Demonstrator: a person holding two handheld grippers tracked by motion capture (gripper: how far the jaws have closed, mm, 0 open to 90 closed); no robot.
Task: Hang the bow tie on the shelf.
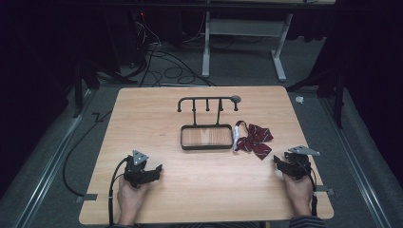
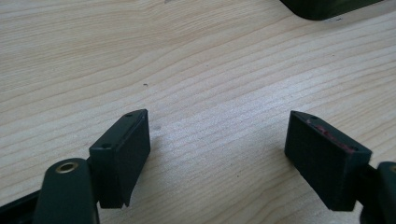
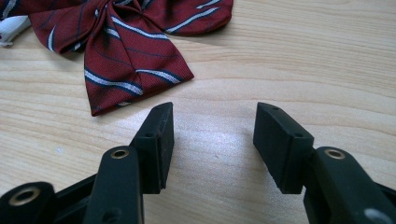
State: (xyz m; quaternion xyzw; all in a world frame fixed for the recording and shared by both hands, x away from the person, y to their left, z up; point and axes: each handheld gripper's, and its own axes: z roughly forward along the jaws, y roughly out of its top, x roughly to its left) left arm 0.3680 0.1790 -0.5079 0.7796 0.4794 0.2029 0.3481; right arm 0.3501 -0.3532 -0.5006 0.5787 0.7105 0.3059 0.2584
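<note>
A dark red striped bow tie [image 1: 255,141] with a white strap lies on the wooden table [image 1: 142,114], just right of a black wire rack with a tray base [image 1: 206,137] and hooks on top. In the right gripper view the bow tie [image 3: 126,46] lies just beyond the jaws, up and to the left. My right gripper [image 1: 280,163] rests near the table's right edge, open and empty [image 3: 212,140]. My left gripper [image 1: 154,170] rests at the front left, open with bare wood between its jaws [image 2: 217,156].
The rack's tray corner [image 2: 327,5] shows at the top right of the left gripper view. Behind the table stand a white desk frame [image 1: 242,42] and loose cables [image 1: 161,66] on the floor. Bare wood stretches between the two hands.
</note>
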